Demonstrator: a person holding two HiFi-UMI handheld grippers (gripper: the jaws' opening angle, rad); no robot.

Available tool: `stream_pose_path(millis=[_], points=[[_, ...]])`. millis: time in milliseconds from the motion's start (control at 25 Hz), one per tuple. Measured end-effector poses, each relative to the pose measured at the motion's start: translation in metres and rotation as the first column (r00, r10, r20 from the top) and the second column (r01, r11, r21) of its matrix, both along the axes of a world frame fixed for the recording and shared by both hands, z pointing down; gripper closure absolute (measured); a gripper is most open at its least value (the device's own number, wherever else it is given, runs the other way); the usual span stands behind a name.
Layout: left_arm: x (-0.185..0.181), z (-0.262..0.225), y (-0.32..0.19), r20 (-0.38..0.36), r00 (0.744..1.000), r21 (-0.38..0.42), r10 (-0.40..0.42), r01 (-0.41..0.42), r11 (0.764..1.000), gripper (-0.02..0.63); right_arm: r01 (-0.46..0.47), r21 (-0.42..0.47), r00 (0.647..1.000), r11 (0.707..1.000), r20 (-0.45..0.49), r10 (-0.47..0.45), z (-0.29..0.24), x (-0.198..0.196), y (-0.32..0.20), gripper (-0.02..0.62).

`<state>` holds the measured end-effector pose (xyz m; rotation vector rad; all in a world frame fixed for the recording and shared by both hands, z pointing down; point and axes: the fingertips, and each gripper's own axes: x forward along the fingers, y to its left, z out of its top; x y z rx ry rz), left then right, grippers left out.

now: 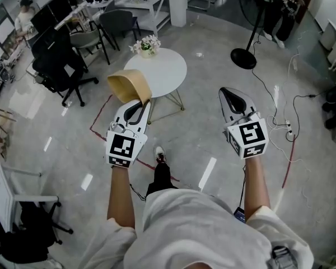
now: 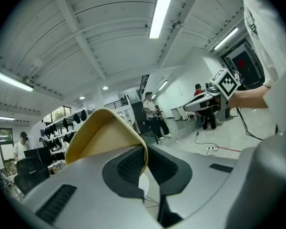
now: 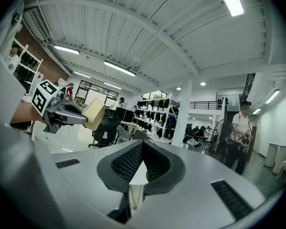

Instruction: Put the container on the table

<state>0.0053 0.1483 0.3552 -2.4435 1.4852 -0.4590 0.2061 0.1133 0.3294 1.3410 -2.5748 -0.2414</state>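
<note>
A tan, bucket-shaped container [image 1: 129, 86] hangs in the air just in front of the round white table [image 1: 167, 74]. My left gripper [image 1: 141, 105] is shut on its rim. In the left gripper view the container's thin wall [image 2: 105, 137] is pinched between the dark pads of the left gripper [image 2: 144, 163]. My right gripper [image 1: 235, 101] is level with it to the right, over the bare floor, shut with nothing in it. In the right gripper view the right gripper [image 3: 140, 159] has its pads meeting at the tips, and the container [image 3: 94, 113] shows far to the left.
A small pot of white flowers [image 1: 146, 45] stands at the table's far left edge. Office chairs [image 1: 59, 66] and desks lie to the left, and a standing fan's base [image 1: 243, 58] to the right. Cables and a power strip [image 1: 288, 130] trail over the floor at the right.
</note>
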Motion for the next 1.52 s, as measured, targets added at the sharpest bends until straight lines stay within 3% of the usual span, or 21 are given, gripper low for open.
stream_pose_path(millis=[600,800,1000,1240,1360,1520], points=[[-0.084,-0.001,-0.291,0.006,0.995,-0.011,0.1,-0.1,0.995,0.578,-0.052,-0.003,0.999,0.999,0.006,0.052,-0.006,-0.094,-0.264,0.581],[-0.099,0.016,-0.366,0.025,0.988,-0.06,0.155,-0.153,0.986,0.578,-0.073,-0.046,0.997,0.996,0.01,0.074,0.01,-0.12,-0.332,0.581],[-0.09,0.064,-0.426,0.04,0.978,-0.172,0.204,-0.195,0.966,0.578,-0.068,-0.116,0.998,0.991,-0.001,0.069,0.043,-0.128,-0.382,0.581],[-0.05,0.152,-0.493,0.041,0.976,-0.359,0.214,-0.185,0.915,0.578,-0.046,-0.201,0.999,0.979,-0.005,0.046,0.083,-0.1,-0.448,0.582],[-0.028,0.201,-0.527,0.044,0.975,-0.464,0.218,-0.173,0.869,0.578,-0.031,-0.247,1.0,0.969,-0.008,0.03,0.101,-0.082,-0.485,0.583],[-0.001,0.273,-0.57,0.053,0.972,-0.594,0.227,-0.152,0.79,0.578,-0.01,-0.319,1.0,0.948,-0.017,0.005,0.136,-0.064,-0.529,0.583]])
